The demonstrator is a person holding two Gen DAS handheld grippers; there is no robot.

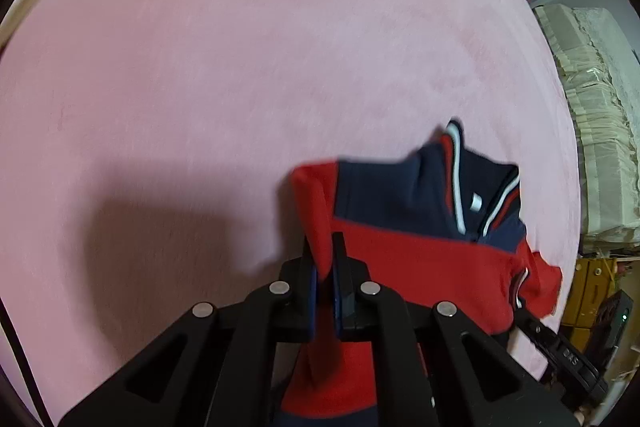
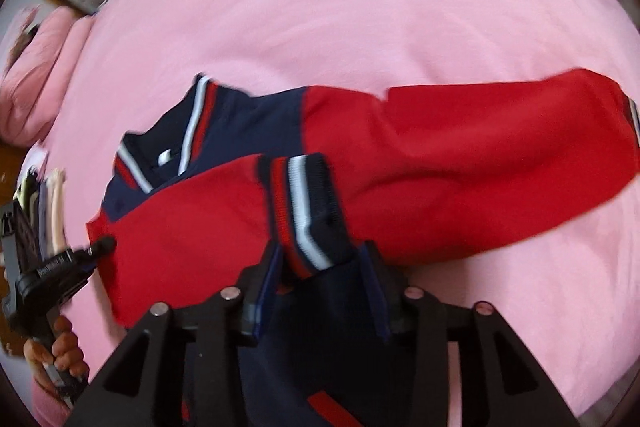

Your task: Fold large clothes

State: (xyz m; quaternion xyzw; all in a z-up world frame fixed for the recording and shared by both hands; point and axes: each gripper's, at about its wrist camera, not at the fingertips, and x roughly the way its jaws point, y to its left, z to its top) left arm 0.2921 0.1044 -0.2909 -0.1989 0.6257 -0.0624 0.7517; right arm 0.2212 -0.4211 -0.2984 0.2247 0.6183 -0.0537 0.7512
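Observation:
A red and navy jacket point(image 1: 416, 255) with white-striped collar lies on the pink bed cover point(image 1: 200, 87). My left gripper point(image 1: 328, 259) is shut on a red fold of the jacket at its left edge. In the right wrist view the jacket point(image 2: 460, 155) spreads across the bed, one red sleeve stretched to the right. My right gripper point(image 2: 320, 263) has its jaws apart around the striped cuff point(image 2: 300, 207) of the other sleeve, which lies over the jacket body. The left gripper point(image 2: 100, 247) also shows there, on the jacket's left edge.
The pink bed cover point(image 2: 360, 7) fills both views. Pink pillows point(image 2: 40, 67) lie at the far left in the right wrist view. A cream bundle point(image 1: 592, 127) and yellow furniture point(image 1: 592, 287) stand beyond the bed's right edge.

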